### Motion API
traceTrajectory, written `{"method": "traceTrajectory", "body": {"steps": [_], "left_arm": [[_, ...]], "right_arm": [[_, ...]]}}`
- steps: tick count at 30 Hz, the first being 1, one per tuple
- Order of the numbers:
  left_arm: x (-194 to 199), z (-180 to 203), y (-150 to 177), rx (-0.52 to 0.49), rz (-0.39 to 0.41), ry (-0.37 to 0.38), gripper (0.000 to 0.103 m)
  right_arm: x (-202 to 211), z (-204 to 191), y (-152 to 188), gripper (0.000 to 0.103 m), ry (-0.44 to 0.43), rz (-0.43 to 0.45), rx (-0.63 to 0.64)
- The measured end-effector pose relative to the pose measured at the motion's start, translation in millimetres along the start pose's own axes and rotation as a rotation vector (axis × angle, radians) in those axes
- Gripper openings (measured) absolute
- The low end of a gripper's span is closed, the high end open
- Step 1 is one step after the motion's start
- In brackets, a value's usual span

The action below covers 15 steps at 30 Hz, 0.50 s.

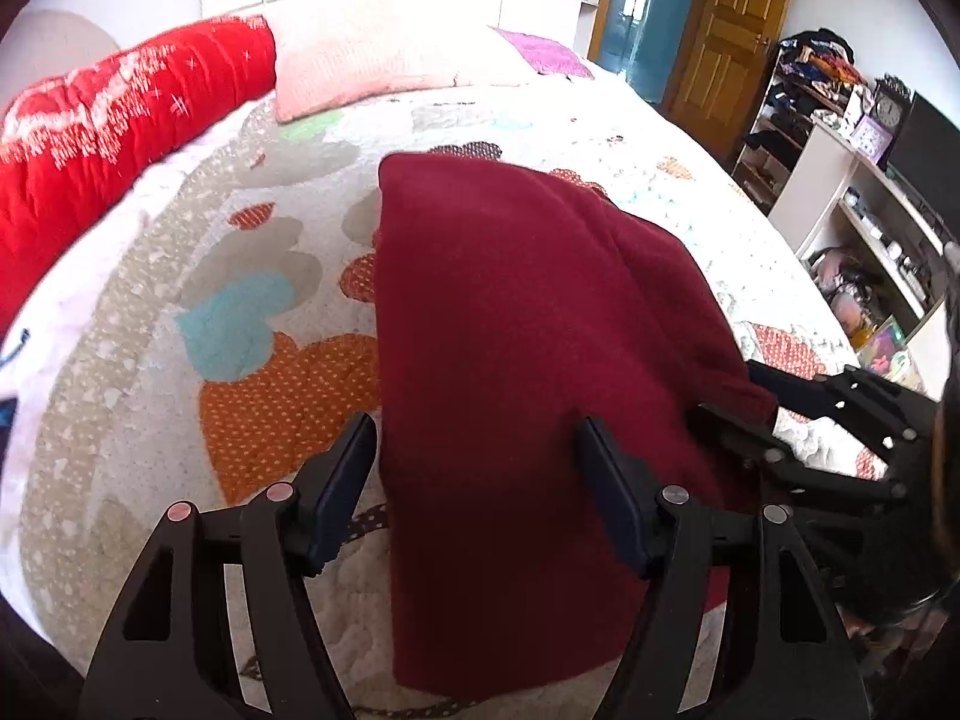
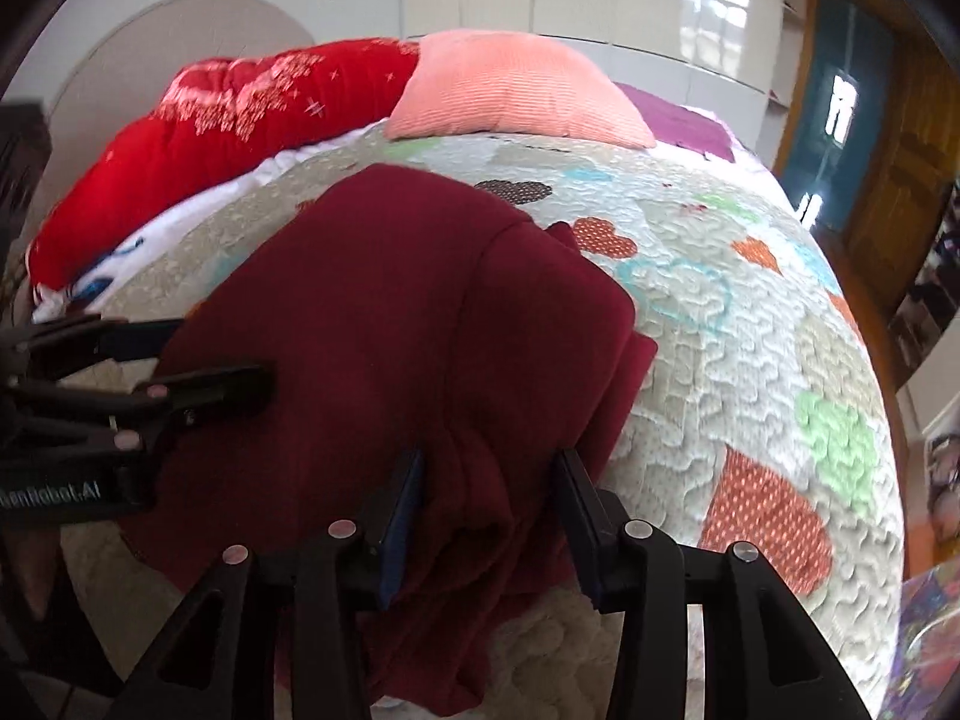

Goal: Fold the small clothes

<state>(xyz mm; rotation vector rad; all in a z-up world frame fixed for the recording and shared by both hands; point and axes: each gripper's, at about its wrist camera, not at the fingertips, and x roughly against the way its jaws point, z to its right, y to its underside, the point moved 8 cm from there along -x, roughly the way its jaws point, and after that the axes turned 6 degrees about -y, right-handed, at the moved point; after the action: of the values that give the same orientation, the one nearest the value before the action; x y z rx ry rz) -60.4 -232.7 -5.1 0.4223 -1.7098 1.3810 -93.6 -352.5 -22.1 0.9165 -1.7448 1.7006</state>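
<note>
A dark red garment (image 1: 510,324) lies folded lengthwise on the patterned quilt (image 1: 252,252); it also shows in the right wrist view (image 2: 384,324). My left gripper (image 1: 477,438) is open, its jaws straddling the garment's near left part just above the cloth. My right gripper (image 2: 489,468) is open too, its jaws either side of the bunched near right edge of the garment. The right gripper shows at the right of the left wrist view (image 1: 798,414), and the left gripper at the left of the right wrist view (image 2: 198,360).
A red duvet (image 1: 114,120) and a pink pillow (image 1: 372,60) lie at the far side of the bed. A purple cloth (image 1: 540,51) lies beyond. Shelves with clutter (image 1: 840,192) and a wooden door (image 1: 732,30) stand to the right.
</note>
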Motion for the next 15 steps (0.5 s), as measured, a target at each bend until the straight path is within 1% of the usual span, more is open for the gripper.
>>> {"method": "traceTrajectory", "body": {"steps": [3,6,11,14,15], "left_arm": [[11,-4,-3,0.006,0.033,-0.016,0.070],[26,-9,-7,0.032,0.086,-0.021,0.070],[42,-15,-10,0.030,0.139,-0.063,0.070],[52,-19,-11,0.048,0.177,-0.073,0.070],[55,-21,-12,0.054,0.188,-0.073,0.070]], "right_arm": [[17,-4,-1,0.044,-0.025,0.019,-0.038],[39,-14,-7,0.047,-0.004,0.074,-0.038],[64,-27,-12,0.049,0.009,0.140,-0.082],[71,-28,-14,0.056,0.025,0.167,-0.100],[73,-29,-13,0.060,0.022,0.175,-0.110]]}}
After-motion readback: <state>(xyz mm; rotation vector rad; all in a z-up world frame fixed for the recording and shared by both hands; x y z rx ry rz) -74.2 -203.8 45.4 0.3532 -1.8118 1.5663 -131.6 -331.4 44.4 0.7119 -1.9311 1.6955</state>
